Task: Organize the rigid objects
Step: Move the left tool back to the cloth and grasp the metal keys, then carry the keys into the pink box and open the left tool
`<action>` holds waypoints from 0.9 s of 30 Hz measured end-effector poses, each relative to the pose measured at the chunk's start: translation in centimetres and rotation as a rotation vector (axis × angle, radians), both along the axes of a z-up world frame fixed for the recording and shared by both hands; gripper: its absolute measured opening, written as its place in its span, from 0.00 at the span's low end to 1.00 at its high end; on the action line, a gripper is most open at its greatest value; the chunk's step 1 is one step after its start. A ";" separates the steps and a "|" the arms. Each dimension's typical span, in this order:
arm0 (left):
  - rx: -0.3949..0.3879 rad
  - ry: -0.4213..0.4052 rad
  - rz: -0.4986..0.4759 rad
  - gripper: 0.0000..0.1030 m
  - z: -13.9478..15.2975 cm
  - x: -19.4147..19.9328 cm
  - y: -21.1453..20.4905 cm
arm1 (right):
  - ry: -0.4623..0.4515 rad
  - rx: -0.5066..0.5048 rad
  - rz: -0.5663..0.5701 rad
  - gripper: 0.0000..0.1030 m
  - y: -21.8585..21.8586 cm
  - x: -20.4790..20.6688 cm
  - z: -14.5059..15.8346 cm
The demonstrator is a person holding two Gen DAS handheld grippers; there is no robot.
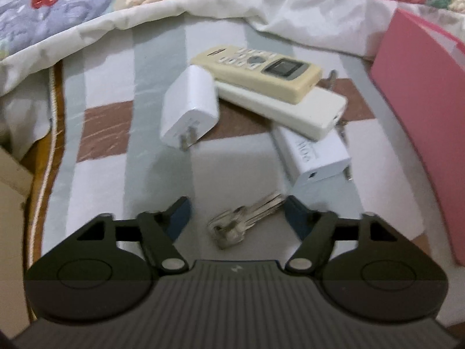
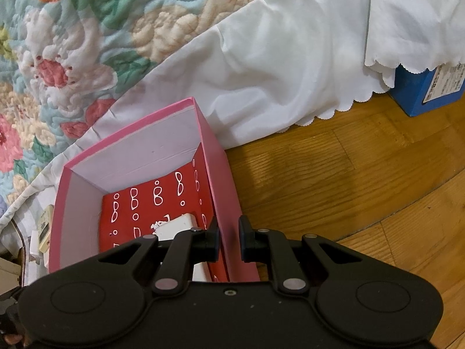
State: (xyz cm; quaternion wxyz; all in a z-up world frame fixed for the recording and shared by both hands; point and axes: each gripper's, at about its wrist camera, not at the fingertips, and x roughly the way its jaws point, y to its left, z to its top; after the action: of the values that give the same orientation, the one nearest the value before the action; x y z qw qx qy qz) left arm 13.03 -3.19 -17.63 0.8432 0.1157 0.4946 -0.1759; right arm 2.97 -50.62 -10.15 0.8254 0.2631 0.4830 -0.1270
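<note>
In the left wrist view my left gripper is open, its jaws either side of a bunch of silver keys on a checked cloth. Beyond lie a white charger plug, a cream remote stacked on a white remote, and a second white adapter. The pink box stands at the right. In the right wrist view my right gripper is shut on the right wall of the pink box. A white object lies inside on the red patterned bottom.
A floral quilt and white sheet hang down behind the box. A wooden floor lies to the right, with a blue box at the far right. A cardboard edge is at the left.
</note>
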 end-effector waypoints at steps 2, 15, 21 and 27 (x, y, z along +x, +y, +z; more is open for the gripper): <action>-0.026 0.010 0.029 0.75 -0.1 0.2 0.7 | 0.003 -0.003 0.002 0.13 0.0 0.0 -0.1; -0.149 0.049 0.100 0.05 3.7 -0.6 1.8 | 0.006 -0.004 0.005 0.13 -0.1 0.1 -0.1; -0.247 -0.034 0.012 0.00 9.3 -2.7 0.1 | 0.006 -0.006 0.006 0.13 -0.1 0.1 -0.1; -0.339 -0.106 -0.106 0.00 14.4 -4.4 -3.2 | 0.006 -0.006 0.006 0.13 -0.1 0.1 -0.1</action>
State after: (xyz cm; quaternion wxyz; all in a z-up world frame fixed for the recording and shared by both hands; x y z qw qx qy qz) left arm 8.59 -6.43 -3.24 0.8651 0.0070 0.4060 -0.2944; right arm 3.08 -50.70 -10.26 0.8251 0.2589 0.4860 -0.1265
